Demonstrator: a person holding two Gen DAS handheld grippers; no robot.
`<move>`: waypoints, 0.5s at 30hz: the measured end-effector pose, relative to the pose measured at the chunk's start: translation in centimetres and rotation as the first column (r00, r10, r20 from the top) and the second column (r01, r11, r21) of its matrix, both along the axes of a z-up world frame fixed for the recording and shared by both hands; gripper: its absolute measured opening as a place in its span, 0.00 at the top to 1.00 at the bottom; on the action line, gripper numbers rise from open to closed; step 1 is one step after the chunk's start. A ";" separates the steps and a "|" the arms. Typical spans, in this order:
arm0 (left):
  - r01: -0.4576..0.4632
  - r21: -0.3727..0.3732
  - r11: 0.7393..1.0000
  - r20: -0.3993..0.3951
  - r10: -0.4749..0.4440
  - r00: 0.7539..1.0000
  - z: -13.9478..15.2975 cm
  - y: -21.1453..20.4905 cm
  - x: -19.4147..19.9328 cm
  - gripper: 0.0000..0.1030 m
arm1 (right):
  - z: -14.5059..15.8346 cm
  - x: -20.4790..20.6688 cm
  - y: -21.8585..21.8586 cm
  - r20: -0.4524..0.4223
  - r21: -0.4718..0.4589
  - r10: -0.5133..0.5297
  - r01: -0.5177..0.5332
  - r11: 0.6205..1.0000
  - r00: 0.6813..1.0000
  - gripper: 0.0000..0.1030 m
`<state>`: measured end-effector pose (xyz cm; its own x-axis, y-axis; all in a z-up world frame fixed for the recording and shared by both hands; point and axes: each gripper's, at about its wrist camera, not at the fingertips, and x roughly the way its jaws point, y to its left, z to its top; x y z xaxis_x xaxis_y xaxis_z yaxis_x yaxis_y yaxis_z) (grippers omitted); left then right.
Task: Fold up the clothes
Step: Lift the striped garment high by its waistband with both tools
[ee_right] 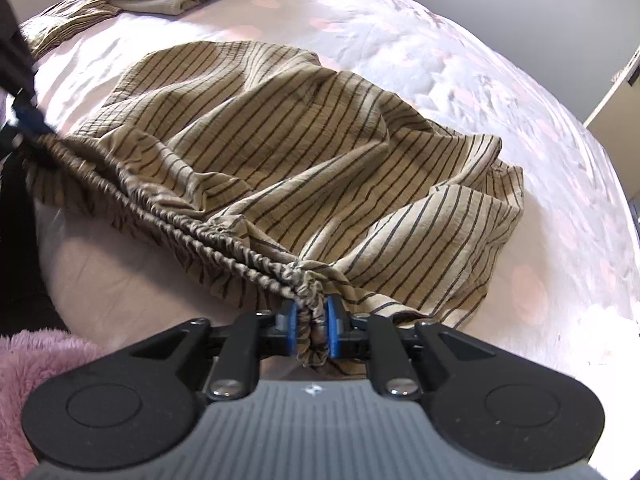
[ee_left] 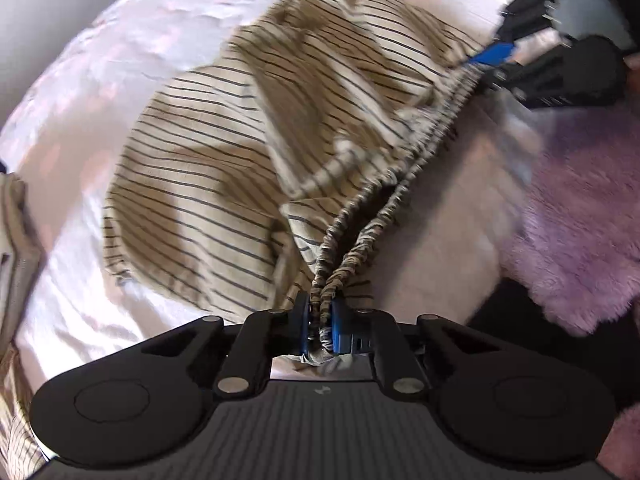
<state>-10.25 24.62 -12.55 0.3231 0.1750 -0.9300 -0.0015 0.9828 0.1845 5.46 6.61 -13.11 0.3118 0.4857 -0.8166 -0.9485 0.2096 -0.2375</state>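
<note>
You are pinching the gathered elastic waistband [ee_right: 224, 240] with both claws — left claw [ee_left: 321, 316] and right claw [ee_right: 309, 320] each clamping one end — probably pulling it taut for folding. The beige dark-striped crinkled cotton garment [ee_right: 280, 152] is lying rumpled on the pale pink bed [ee_right: 440, 60], trailing far from you.

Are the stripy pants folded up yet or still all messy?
Still messy. The striped pants lie rumpled on the bed, with both grippers pinching the stretchy waistband.
</note>
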 end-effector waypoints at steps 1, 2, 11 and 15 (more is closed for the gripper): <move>-0.015 -0.001 1.000 0.008 0.015 1.000 0.0 0.2 0.0 0.92 | 0.1 -0.2 -0.1 0.011 0.005 0.005 -0.005 1.000 1.000 0.69; -0.027 -0.003 1.000 0.015 0.027 1.000 0.0 0.5 -0.1 0.92 | 0.1 -0.4 -0.2 0.018 0.007 0.009 -0.009 1.000 1.000 0.65; -0.076 -0.025 0.997 0.064 0.078 0.995 0.4 1.6 -0.7 0.92 | -0.1 -2.1 -0.3 0.113 -0.030 0.073 -0.070 0.997 0.991 0.67; -0.099 -0.018 0.995 0.101 0.100 0.990 1.1 1.8 -0.9 0.93 | 0.4 -3.2 -0.6 0.167 -0.033 0.119 -0.115 0.993 0.979 0.85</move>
